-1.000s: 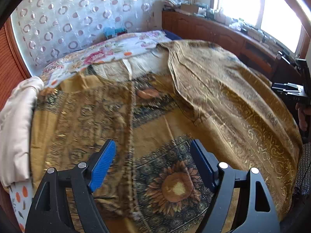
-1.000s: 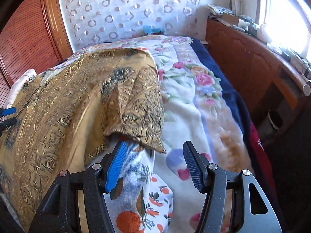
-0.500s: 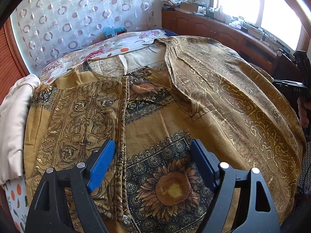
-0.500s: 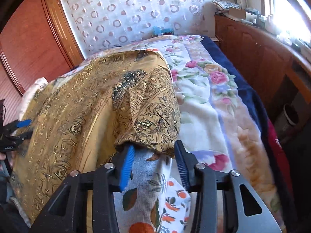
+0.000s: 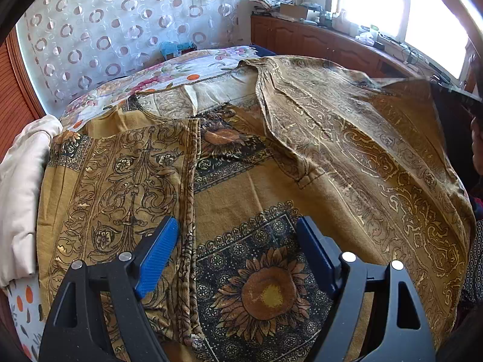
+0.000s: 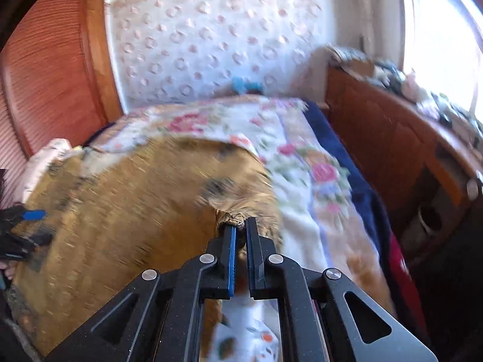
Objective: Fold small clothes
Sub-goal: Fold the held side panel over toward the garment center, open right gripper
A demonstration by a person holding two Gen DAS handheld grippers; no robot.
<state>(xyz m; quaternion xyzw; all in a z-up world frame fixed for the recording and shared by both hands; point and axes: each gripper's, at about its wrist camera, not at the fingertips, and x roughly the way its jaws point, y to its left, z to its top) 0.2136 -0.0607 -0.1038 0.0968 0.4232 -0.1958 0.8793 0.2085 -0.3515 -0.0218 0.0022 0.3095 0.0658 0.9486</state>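
Note:
A mustard-gold patterned garment with sunflower prints lies spread over the bed. My left gripper is open just above its near part, holding nothing. In the right wrist view my right gripper is shut on a bunched edge of the same garment and lifts it off the bed; that view is blurred by motion. The garment's right panel stands raised toward the right gripper. The left gripper also shows at the far left of the right wrist view.
The bed has a floral blanket and an orange-print sheet. A cream pillow lies at the left edge. A wooden cabinet with clutter runs along the right under the window. Wooden louvred doors stand on the left.
My right gripper closed on the garment's edge and lifted it up and leftward. The right panel rose. My left gripper stayed open and hardly moved.

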